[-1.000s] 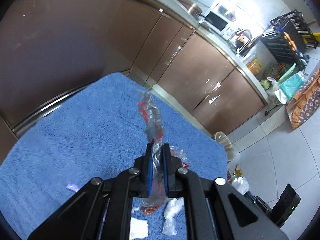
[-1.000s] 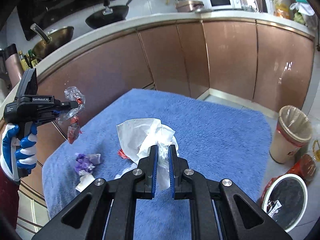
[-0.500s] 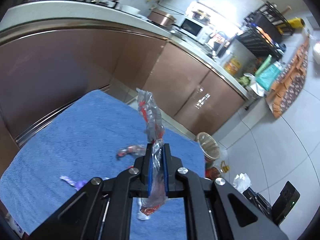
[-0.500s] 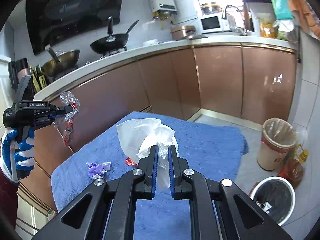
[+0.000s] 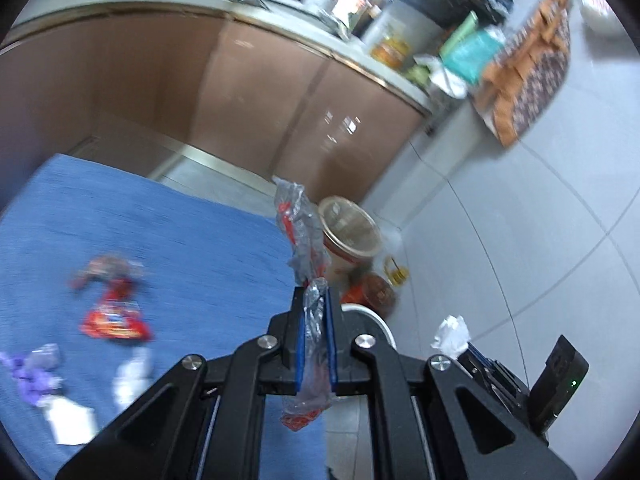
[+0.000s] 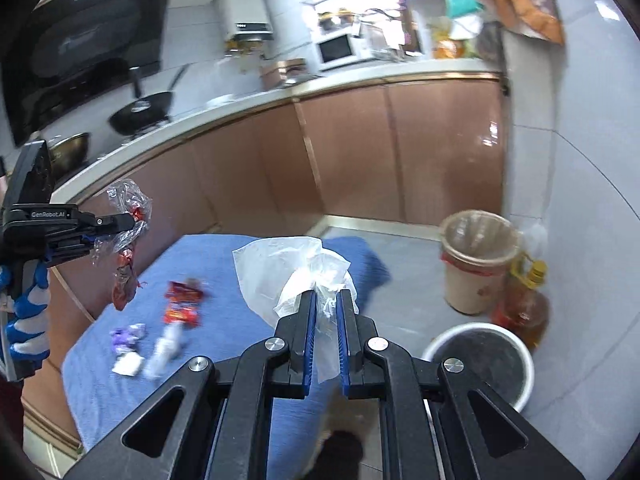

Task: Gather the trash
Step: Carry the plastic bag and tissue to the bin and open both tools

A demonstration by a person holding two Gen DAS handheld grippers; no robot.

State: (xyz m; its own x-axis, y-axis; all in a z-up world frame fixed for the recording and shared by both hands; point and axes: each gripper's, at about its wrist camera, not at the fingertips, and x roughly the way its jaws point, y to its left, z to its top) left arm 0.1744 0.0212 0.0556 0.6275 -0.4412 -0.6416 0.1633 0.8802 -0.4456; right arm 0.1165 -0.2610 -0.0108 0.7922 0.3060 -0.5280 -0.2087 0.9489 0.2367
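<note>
Clear wrapper (image 5: 304, 236) — pinched in left gripper (image 5: 313, 300).

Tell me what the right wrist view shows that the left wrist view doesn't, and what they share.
Only the right wrist view shows the range hood, black wok, oil bottle and the left hand-held gripper from the side, shut on a clear wrapper. Only the left wrist view shows a patterned cloth. Both show the blue towel, red snack packet, purple scrap, lined bin and microwave.
</note>
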